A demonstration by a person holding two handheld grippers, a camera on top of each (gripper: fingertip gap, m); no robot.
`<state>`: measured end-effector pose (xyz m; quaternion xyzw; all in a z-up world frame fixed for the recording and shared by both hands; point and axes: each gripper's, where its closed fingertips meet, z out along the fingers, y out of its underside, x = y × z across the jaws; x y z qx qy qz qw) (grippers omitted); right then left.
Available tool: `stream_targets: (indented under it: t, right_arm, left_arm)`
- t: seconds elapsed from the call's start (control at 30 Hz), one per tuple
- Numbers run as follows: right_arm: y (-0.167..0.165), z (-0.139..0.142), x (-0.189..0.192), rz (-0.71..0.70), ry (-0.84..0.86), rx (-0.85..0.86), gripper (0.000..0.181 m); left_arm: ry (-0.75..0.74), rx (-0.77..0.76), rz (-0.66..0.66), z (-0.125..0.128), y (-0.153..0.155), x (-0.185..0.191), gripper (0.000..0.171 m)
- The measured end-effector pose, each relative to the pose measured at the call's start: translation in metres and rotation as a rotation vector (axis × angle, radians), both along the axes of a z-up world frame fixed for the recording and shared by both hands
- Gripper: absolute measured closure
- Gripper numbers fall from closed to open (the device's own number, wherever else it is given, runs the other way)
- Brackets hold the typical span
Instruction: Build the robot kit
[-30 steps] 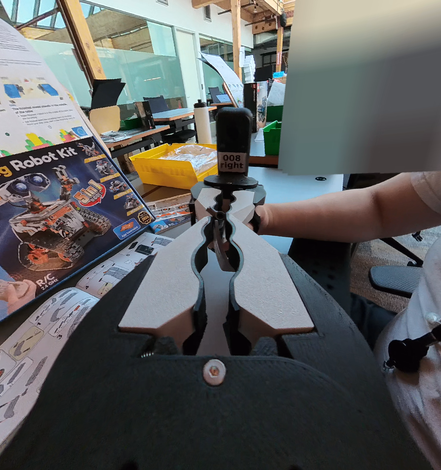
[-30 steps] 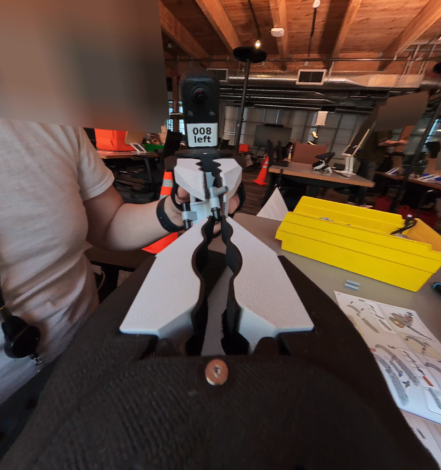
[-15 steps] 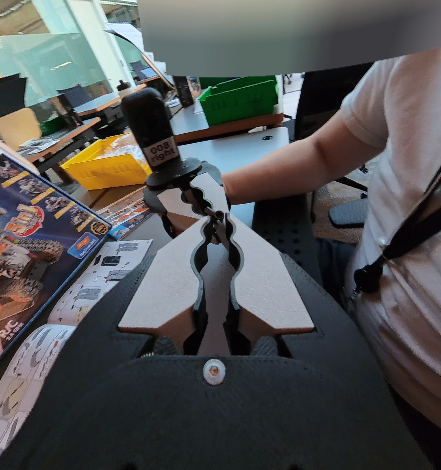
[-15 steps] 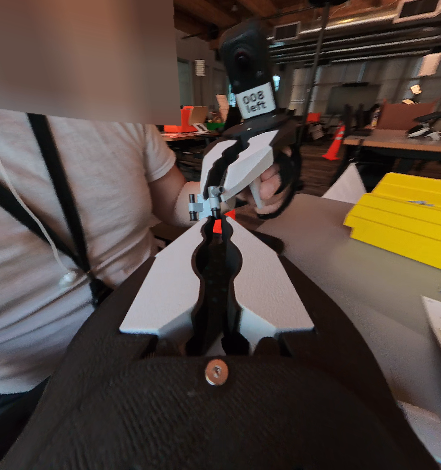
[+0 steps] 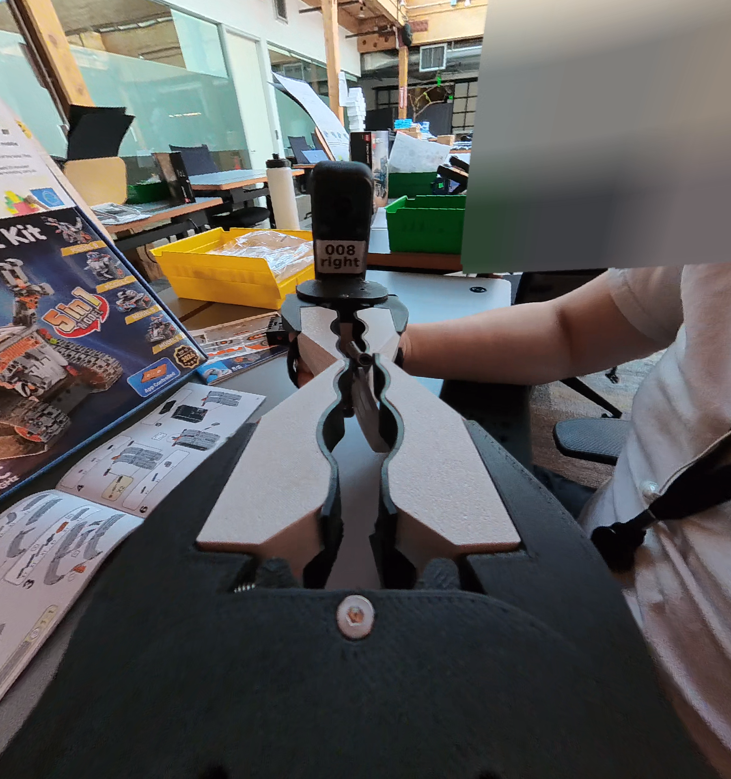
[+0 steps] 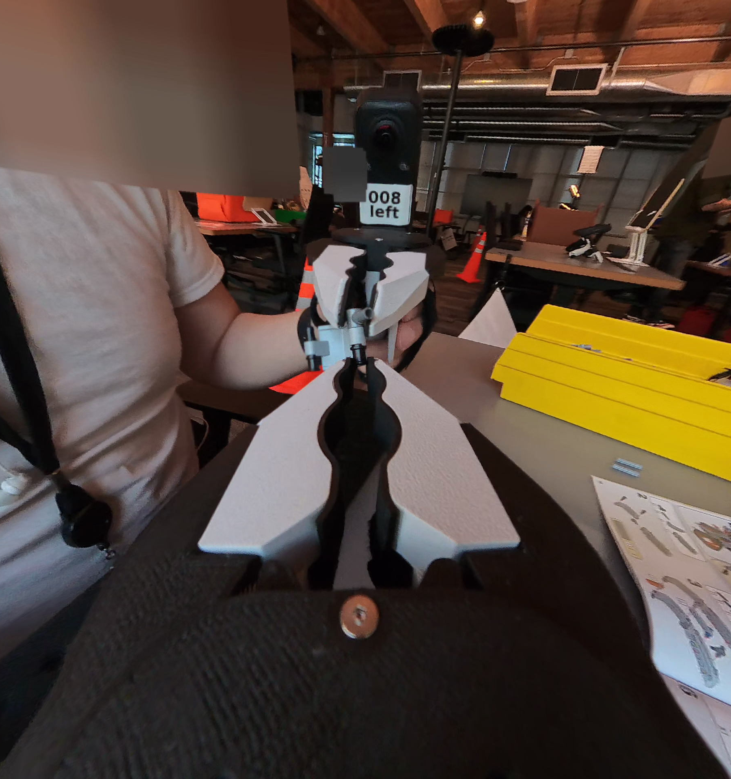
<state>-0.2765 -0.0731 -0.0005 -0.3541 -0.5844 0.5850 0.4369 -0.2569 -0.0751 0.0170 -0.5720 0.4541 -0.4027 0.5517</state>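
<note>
My left gripper (image 5: 361,366) is shut on a small grey building-kit assembly (image 5: 368,404), held in the air above the table. In the right wrist view the left gripper (image 6: 355,326) faces me, and the grey assembly (image 6: 334,339) sticks out of its tips. My right gripper (image 6: 359,366) is shut on a thin black rod (image 6: 372,400). The rod's tip touches the bottom of the grey assembly. In the left wrist view the right gripper (image 5: 346,350) stands tip to tip with the left.
A blue kit box (image 5: 60,337) leans at the left, with instruction sheets (image 5: 165,442) below it and more sheets (image 6: 692,590) at the right. A yellow bin (image 6: 629,400), a second yellow bin (image 5: 228,274), small grey parts (image 6: 627,467) and a chair armrest (image 5: 587,438) are nearby. Only a small space, under 4 cm, lies between the two pairs of fingers.
Both grippers swung toward the person and tilted half a second ago. They are now back level and tip to tip, each still holding its part.
</note>
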Motion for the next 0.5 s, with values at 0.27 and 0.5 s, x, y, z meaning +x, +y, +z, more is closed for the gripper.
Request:
stream_targets:
  t: [0.27, 0.5]
  right_arm:
    - [-0.015, -0.004, 0.005, 0.106, -0.048, -0.027, 0.176]
    - [-0.017, -0.006, 0.001, 0.112, -0.045, -0.043, 0.176]
  left_arm:
    - [0.053, 0.075, -0.072, -0.004, -0.014, 0.004, 0.165]
    - [0.014, 0.021, -0.091, -0.005, -0.013, -0.001, 0.158]
